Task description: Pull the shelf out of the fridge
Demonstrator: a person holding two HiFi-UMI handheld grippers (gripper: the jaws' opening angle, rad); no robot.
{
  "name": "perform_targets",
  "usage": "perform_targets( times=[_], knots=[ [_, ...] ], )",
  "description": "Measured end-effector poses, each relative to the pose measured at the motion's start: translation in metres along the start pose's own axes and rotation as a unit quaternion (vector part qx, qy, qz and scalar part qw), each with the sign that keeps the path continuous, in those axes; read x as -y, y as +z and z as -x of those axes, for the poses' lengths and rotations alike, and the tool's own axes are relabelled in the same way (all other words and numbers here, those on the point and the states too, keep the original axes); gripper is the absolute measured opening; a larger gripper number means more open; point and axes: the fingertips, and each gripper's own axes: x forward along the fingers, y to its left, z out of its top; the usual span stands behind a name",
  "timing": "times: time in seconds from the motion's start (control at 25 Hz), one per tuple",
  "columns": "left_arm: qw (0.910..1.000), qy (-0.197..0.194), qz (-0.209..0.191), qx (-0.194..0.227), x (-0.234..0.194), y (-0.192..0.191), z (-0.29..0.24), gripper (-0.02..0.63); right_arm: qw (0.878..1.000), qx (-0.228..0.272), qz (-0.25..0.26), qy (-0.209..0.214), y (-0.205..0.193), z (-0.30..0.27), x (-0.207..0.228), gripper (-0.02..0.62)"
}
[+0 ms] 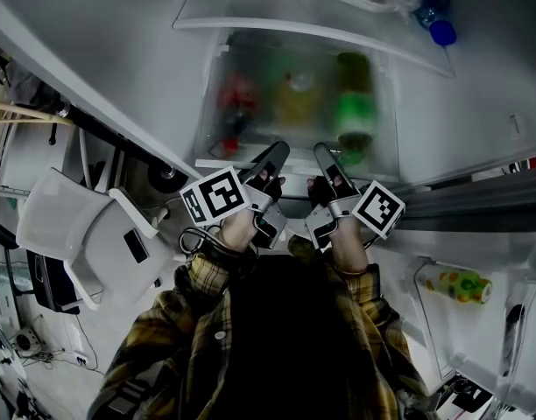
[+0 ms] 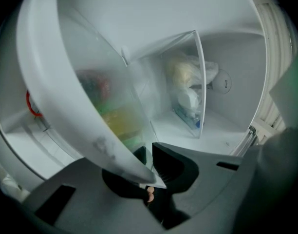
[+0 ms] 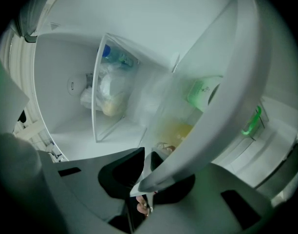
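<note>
The fridge stands open in front of the person; the shelf [image 1: 217, 161], a frosted clear tray with a white front lip, sits low in the compartment at 12 o'clock from the hands, under a glass upper shelf [image 1: 277, 20].

The left gripper [image 1: 277, 153] is clamped on the shelf's front lip, and in the left gripper view the white lip runs down between the 2 dark jaws, which pinch it; the right gripper [image 1: 325, 153] is clamped on the same lip just beside it at 3 o'clock, its jaws likewise closed on the rim. Both point level into the fridge, their marker cubes near each other.

Through the frosted tray 3 blurred things show: a red one [image 1: 237, 99] at 9 o'clock, a yellow one [image 1: 299, 94] in the middle, a green bottle [image 1: 356, 112] at 3 o'clock.

A blue-capped bottle [image 1: 441, 31] lies on the upper shelf at 1 o'clock; a small bottle with a yellow label [image 1: 456, 284] lies in the door bin at 4 o'clock; a white chair [image 1: 84, 226] stands at 9 o'clock.
</note>
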Motion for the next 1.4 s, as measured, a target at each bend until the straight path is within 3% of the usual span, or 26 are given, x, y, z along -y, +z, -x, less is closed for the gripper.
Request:
perform_targets(
  times=[0.4,0.56,1.0,1.2,1.28,1.4],
  knots=[
    [1.0000,0.001,-0.006,0.001,0.005,-0.008,0.018,0.051,1.000,0.002,0.012,0.010,-0.010,0.015,-0.011,0.060],
    [0.9998,-0.020,0.004,0.006,0.012,-0.013,0.021,0.052,1.000,0.005,0.010,0.012,-0.014,0.021,-0.013,0.061],
    [0.9994,-0.033,0.006,0.007,0.018,-0.022,0.035,0.052,1.000,0.012,0.011,0.018,-0.024,0.035,-0.018,0.061],
    [1.0000,-0.002,-0.003,-0.001,0.009,-0.028,0.044,0.052,1.000,0.012,0.015,0.018,-0.027,0.040,-0.019,0.061],
    [0.9995,-0.030,0.002,0.004,0.017,-0.028,0.042,0.052,1.000,0.011,0.017,0.018,-0.028,0.042,-0.019,0.063],
    [0.9992,-0.039,0.003,0.006,0.021,-0.030,0.043,0.052,1.000,0.011,0.020,0.019,-0.029,0.045,-0.020,0.063]
  ],
)
